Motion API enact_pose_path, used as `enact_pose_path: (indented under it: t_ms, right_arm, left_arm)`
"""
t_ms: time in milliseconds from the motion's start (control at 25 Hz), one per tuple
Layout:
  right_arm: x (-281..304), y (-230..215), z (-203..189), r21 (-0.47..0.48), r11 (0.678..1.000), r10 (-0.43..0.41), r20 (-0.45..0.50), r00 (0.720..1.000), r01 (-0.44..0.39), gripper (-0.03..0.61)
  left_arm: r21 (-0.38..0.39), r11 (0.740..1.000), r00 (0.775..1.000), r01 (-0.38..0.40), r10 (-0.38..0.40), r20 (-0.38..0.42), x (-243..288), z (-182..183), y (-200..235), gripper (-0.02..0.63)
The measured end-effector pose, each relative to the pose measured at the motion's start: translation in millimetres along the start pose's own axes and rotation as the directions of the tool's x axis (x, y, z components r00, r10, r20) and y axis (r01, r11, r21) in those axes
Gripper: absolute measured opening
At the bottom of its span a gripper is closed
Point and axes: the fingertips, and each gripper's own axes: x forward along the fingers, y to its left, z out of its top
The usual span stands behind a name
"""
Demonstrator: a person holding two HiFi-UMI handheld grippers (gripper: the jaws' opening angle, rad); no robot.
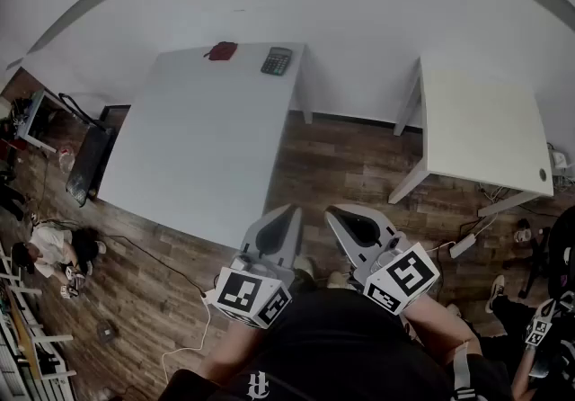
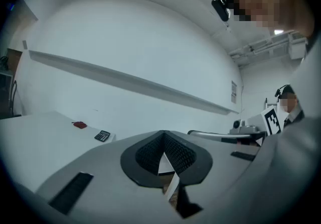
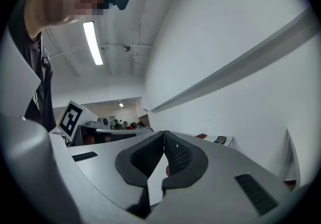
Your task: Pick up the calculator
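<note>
A dark calculator (image 1: 277, 60) lies at the far edge of the large white table (image 1: 198, 147), near its far right corner; it also shows small in the left gripper view, calculator (image 2: 102, 136), and in the right gripper view, calculator (image 3: 219, 140). Both grippers hang low by the person's body, well short of the table. My left gripper (image 1: 284, 227) is shut with nothing held, its jaws meeting at the tips (image 2: 163, 143). My right gripper (image 1: 345, 225) is likewise shut and empty (image 3: 164, 142).
A small red object (image 1: 221, 50) lies left of the calculator. A second white table (image 1: 481, 129) stands to the right, with wooden floor between. A monitor (image 1: 87, 163) and cables sit at the left; a power strip (image 1: 463, 245) lies on the floor at right. People sit at the edges.
</note>
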Motion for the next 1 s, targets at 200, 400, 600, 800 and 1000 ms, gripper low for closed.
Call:
enact_pose_path:
  t_ms: [200, 400, 600, 800, 1000]
  right_arm:
    - [6.5, -9.4, -4.8, 0.019, 1.000, -0.011, -0.010, 1.000, 0.011, 0.012]
    - [30.2, -21.8, -9.3, 0.017, 1.000, 0.009, -0.032, 0.999, -0.008, 0.012]
    - [72.1, -49.1, -13.0, 0.014, 1.000, 0.011, -0.067, 0.998, -0.010, 0.012]
    - [133.4, -84.4, -1.9, 0.007, 1.000, 0.019, -0.089, 0.996, -0.019, 0.012]
    - [194.1, -112.4, 4.4, 0.010, 1.000, 0.028, -0.106, 0.994, -0.027, 0.012]
  left_arm:
    - [-0.005, 1.000, 1.000, 0.008, -0.008, -0.005, 9.8, -1.1, 6.2, 0.006]
    - [-0.027, 0.999, 1.000, 0.018, -0.019, -0.003, 32.5, -2.5, 27.1, 0.006]
    - [-0.039, 0.999, 1.000, 0.031, -0.031, 0.002, 68.3, 2.1, 62.8, 0.006]
    - [-0.037, 0.999, 1.000, 0.014, -0.014, 0.007, 112.4, 16.9, 115.9, 0.006]
    - [-0.050, 0.999, 1.000, 0.011, -0.011, -0.004, 148.7, 25.9, 166.0, 0.006]
